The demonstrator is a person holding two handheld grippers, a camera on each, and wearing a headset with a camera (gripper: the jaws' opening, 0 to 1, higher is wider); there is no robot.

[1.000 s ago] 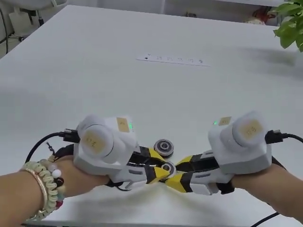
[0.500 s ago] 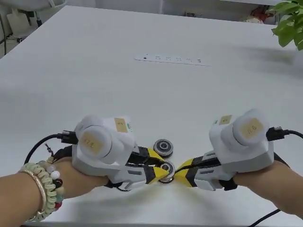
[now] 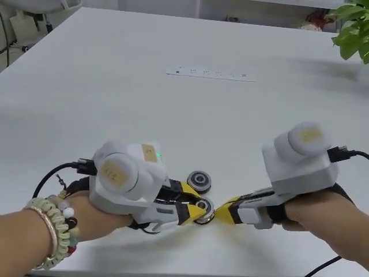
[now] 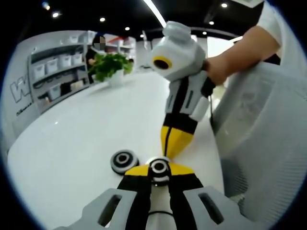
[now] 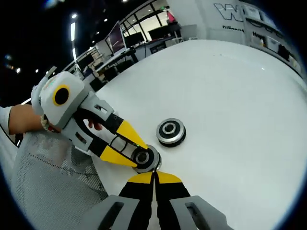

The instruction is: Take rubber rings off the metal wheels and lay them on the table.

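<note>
The white surface (image 3: 115,86) takes most of the head view. At its far right corner there are green leaves of a potted plant (image 3: 353,26), and a flat white power strip (image 3: 210,73) lies in the middle of it, well apart from the work.

Near the front edge the two tools meet tip to tip. The left hand-held gripper (image 3: 198,207) is clenched on a metal wheel (image 3: 203,206). Its two yellow jaws stand on both sides of the wheel, and in the left gripper view the wheel (image 4: 159,168) sits just between them.

The right hand-held gripper (image 3: 222,212) comes from the other side. Its jaws are pressed together, with only a thin line between them in the right gripper view, and their tips touch the rim of the held wheel (image 5: 144,158). I cannot tell if they pinch the rubber there.

A second metal wheel (image 3: 199,179) lies flat on the surface just behind the held one, apart from both tools. It carries a black rubber ring (image 5: 178,139) around its rim.

The left wrist wears a bead bracelet (image 3: 55,228).
</note>
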